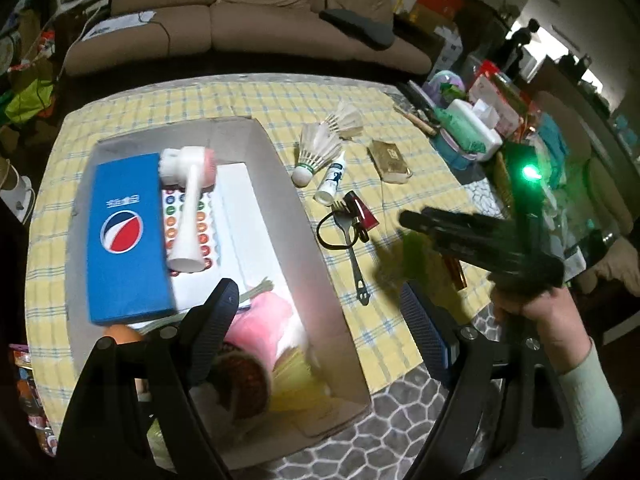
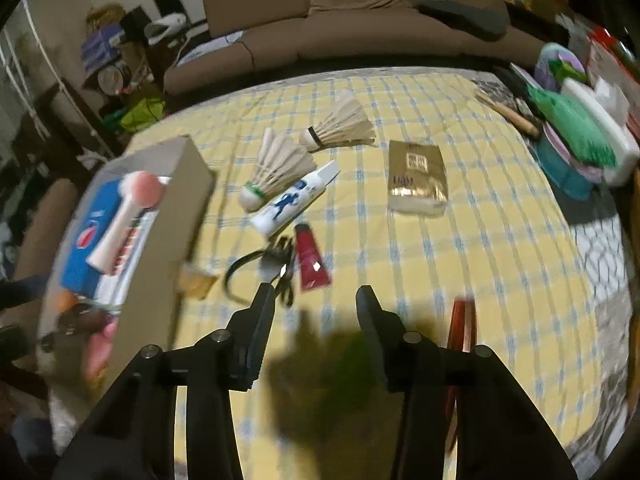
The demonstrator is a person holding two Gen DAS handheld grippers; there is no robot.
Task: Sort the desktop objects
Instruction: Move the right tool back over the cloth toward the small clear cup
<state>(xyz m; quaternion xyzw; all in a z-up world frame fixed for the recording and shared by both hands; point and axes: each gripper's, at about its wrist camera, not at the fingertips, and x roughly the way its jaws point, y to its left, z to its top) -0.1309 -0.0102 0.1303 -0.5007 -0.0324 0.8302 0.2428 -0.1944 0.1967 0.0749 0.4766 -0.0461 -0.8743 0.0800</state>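
Left fingers [image 1: 224, 320] spread wide, empty, over box [image 1: 280, 152] rim; right fingers [image 2: 366, 308] part-open, seemingly empty, above bare cloth [image 2: 500, 240].

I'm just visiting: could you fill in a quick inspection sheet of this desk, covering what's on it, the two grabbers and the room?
Surface: yellow checked cloth.
Job's things: cardboard box holding blue pack; outside it two shuttlecocks, white tube, red tube, fork, gold packet.
Clutter: green and white pile at the cloth's edge.
Grippers: left gripper open over the box; right gripper open, empty.
Cables: black loop.
Surroundings: brown sofa.
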